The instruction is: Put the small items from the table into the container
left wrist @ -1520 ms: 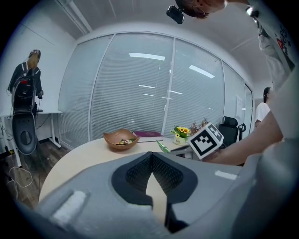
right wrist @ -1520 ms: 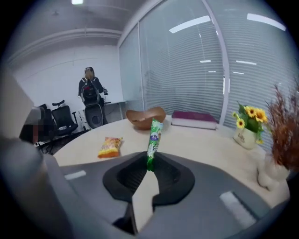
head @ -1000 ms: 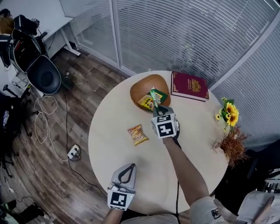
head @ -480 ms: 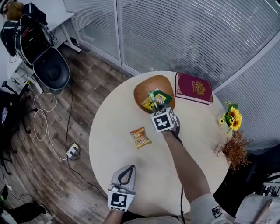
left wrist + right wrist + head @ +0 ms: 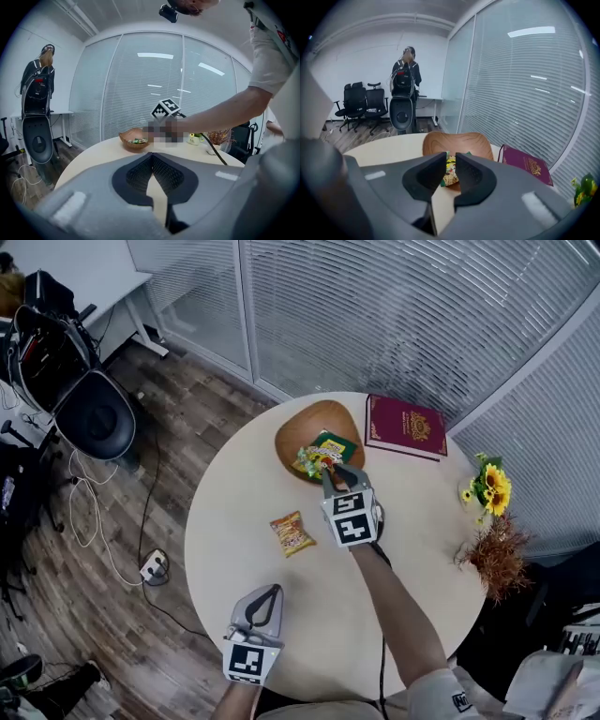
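Observation:
A wooden bowl (image 5: 302, 424) stands at the table's far side with yellow and green snack packets (image 5: 319, 454) lying in it. Another orange snack packet (image 5: 292, 532) lies flat on the table to the bowl's near left. My right gripper (image 5: 336, 476) is at the bowl's near rim. Its jaws are opening with a narrow gap, and nothing is pressed between them. In the right gripper view the packets (image 5: 450, 169) show through that gap inside the bowl (image 5: 459, 139). My left gripper (image 5: 266, 592) rests shut and empty near the table's front edge, far from the bowl (image 5: 130, 139).
A dark red book (image 5: 405, 426) lies right of the bowl. Sunflowers (image 5: 489, 486) and a dried plant (image 5: 495, 554) stand at the table's right edge. An office chair (image 5: 94, 404) and cables are on the wooden floor to the left.
The green packet held by the right gripper over the bowl now lies in the bowl. The right gripper has let go and drawn back to the near rim. The left gripper stayed put.

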The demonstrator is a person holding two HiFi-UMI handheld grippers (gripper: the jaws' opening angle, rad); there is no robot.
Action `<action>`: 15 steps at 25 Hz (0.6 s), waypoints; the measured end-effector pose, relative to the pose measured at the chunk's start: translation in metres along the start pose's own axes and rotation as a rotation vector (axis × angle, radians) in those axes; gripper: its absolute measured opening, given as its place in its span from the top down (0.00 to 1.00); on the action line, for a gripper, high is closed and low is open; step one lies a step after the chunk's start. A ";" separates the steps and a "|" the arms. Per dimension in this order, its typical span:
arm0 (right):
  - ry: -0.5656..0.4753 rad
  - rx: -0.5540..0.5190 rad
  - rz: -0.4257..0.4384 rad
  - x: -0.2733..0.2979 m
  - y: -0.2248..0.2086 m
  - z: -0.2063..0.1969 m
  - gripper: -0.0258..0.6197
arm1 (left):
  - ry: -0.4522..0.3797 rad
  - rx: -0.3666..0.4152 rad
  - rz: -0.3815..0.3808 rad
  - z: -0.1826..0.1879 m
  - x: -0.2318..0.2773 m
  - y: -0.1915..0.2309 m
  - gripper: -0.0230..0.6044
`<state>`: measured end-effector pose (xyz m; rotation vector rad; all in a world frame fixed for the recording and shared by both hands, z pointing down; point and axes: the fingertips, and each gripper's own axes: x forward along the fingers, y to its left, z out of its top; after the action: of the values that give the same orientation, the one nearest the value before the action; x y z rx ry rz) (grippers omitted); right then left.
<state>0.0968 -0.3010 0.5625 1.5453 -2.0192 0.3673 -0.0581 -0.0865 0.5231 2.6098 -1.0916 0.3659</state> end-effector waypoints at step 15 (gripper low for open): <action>-0.297 0.163 0.028 -0.177 0.067 -0.046 0.96 | -0.018 0.075 -0.063 0.012 0.031 -0.029 0.97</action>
<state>0.0761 -0.1165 0.5040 1.7588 -2.2873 0.3359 -0.0149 -0.0915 0.5175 2.7112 -1.0179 0.3773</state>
